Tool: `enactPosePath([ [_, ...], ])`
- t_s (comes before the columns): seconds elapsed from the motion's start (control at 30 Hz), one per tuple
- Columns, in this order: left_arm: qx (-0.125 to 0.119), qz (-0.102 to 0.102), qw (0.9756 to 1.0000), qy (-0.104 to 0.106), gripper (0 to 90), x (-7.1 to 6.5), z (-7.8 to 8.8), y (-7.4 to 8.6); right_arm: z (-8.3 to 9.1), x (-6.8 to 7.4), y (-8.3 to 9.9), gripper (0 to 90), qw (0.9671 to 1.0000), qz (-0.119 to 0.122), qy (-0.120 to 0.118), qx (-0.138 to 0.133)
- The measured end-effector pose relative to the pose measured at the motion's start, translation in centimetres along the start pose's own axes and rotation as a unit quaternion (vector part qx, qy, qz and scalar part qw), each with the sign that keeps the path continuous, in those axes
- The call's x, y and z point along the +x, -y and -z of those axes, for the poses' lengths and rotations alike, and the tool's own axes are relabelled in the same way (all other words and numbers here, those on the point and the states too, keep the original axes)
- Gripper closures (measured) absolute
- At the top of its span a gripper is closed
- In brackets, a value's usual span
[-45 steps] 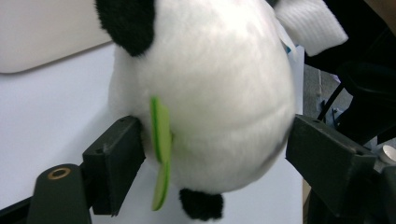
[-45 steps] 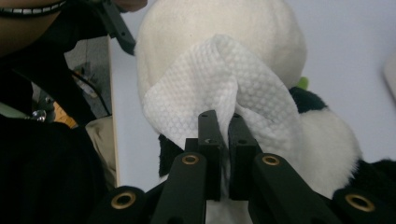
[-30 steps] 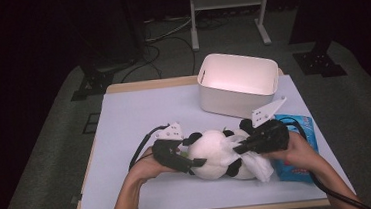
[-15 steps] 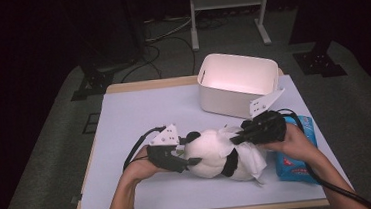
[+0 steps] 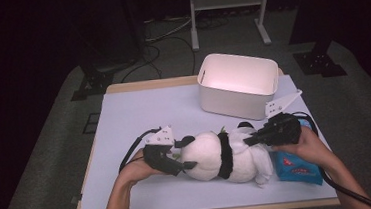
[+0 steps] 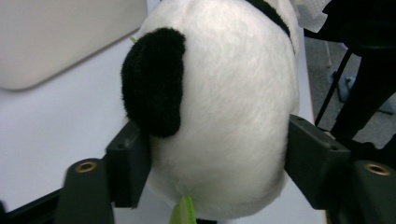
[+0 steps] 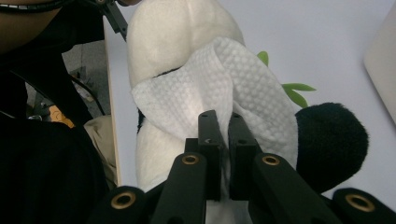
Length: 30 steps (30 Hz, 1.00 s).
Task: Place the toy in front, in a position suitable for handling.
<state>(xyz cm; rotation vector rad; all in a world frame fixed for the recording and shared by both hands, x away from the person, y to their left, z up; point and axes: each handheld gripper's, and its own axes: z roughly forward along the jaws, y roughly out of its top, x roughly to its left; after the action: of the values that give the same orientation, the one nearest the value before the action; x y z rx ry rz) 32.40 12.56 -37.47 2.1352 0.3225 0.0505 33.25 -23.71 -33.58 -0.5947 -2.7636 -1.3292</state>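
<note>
Two grippers are working on one plush panda (image 5: 223,157), which is lying on its side near the table's (image 5: 139,113) front edge, at about five o'clock from the table's centre. Your left gripper (image 5: 175,161) is straddling the panda's head, its jaws having just been opening, pads against the fur. Your right gripper (image 5: 249,140) is pinching a white tissue (image 7: 233,88) draped over the panda's body, jaws nearly together. A white bin (image 5: 239,85) is sitting at twelve o'clock from the panda.

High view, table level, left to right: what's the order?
Left gripper → black-and-white plush panda lying on its side → right gripper pinching a white tissue → blue tissue pack.
</note>
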Motion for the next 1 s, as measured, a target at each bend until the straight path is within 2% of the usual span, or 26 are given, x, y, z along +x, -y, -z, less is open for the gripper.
enactPosePath([
  [0.1,-0.007,0.036,0.9993,0.008,19.1,0.4,0.0,0.0,-0.2,0.1,-0.1,86.1,1.0,0.004,-0.007,0.004],
  [0.23,-0.002,0.044,0.999,0.01,11.5,0.4,-0.6,0.0,-0.6,0.5,-0.4,86.0,0.9997,0.014,-0.012,0.014],
  [0.33,0.002,0.025,0.9996,0.009,12.8,0.2,-1.1,0.0,-0.8,0.8,-0.7,86.0,0.9996,0.019,-0.015,0.017],
  [0.4,0.008,0.004,1.0,-0.003,20.5,-0.1,-1.2,0.0,-1.1,1.1,-1.0,86.0,0.9994,0.024,-0.015,0.018],
  [0.5,0.001,-0.01,0.9998,-0.016,30.2,-0.2,-1.0,0.1,-1.4,1.2,-1.6,86.0,0.9993,0.032,-0.012,0.016],
  [0.77,-0.012,-0.03,0.9992,-0.026,35.0,-0.3,-0.6,-0.4,-2.1,1.5,-3.0,86.0,0.9988,0.044,-0.017,0.015],
  [1.0,-0.011,-0.041,0.9989,-0.023,36.1,-0.4,-0.2,-0.2,-0.7,0.9,-1.8,85.9,0.9997,0.024,-0.002,0.007],
])
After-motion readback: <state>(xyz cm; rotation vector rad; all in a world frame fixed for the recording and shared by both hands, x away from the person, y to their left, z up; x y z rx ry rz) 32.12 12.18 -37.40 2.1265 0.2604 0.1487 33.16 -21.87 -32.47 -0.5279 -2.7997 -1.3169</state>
